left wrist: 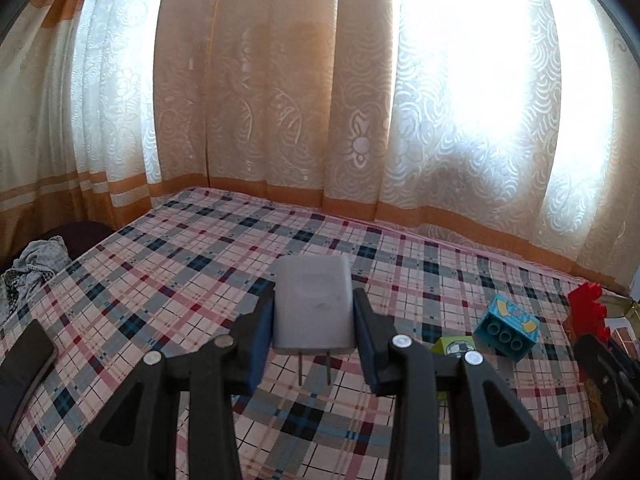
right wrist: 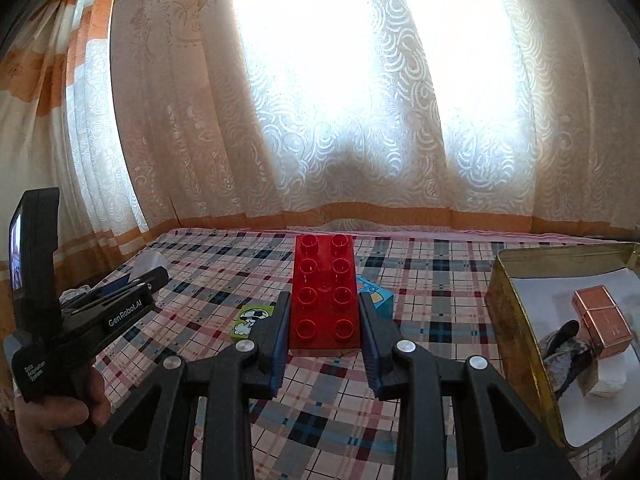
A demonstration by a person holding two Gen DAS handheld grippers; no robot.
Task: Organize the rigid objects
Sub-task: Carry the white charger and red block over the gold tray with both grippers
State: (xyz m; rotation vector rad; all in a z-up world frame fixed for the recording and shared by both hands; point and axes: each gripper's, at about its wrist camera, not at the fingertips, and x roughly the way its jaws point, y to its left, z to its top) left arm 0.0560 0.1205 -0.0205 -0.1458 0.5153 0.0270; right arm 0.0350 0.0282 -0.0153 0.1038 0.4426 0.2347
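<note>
My left gripper is shut on a white plug charger, prongs toward the camera, held above the plaid bed. My right gripper is shut on a long red building brick, studs up, also above the bed. A blue brick and a green brick lie on the bed to the right of the charger; they also show in the right wrist view, the blue brick behind the red one and the green brick to its left. The left gripper's body shows at the left of the right wrist view.
An open gold tin at the right holds a copper box and some dark and white items. A dark phone lies at the bed's left edge. Curtains hang behind the bed. Crumpled cloth lies at far left.
</note>
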